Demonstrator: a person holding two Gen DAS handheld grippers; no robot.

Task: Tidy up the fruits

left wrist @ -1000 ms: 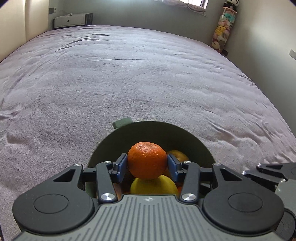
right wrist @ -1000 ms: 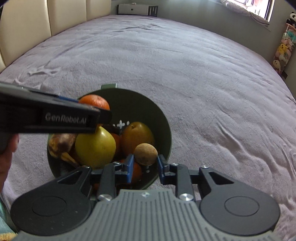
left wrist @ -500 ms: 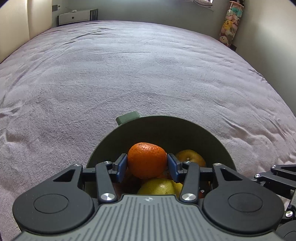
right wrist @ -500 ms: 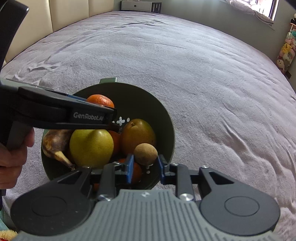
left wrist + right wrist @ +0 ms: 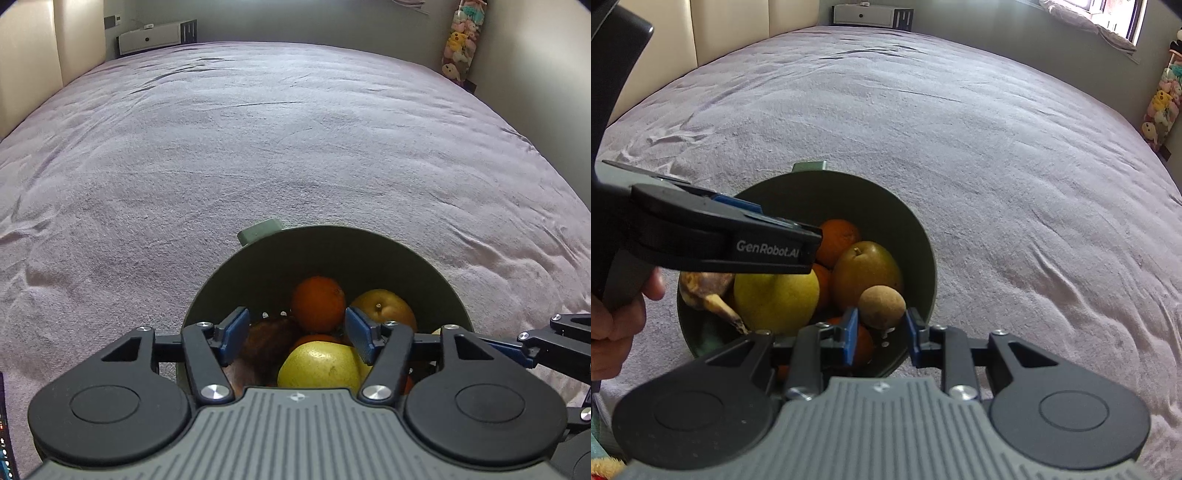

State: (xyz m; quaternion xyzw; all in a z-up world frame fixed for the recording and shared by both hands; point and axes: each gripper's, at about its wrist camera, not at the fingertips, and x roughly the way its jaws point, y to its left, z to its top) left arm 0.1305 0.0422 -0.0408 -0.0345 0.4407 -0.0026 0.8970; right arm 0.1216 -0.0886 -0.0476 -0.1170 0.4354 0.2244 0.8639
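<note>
Just opened left tool (image 5: 295, 334) wide; orange (image 5: 317, 303) dropped, free in bowl (image 5: 332, 251) ahead. Right tool (image 5: 881, 328) narrow, gripping brown fruit (image 5: 882, 307) over bowl's near rim.

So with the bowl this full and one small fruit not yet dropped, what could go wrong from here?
1. The left hand-held gripper has just been opening; the orange now sits loose on the heap in the green bowl and could roll.
2. The right hand-held gripper holds a small brown fruit right at the bowl's near rim; released there, it might tumble out onto the bedspread.
3. The two grippers crowd the same bowl and could knock each other.
</note>
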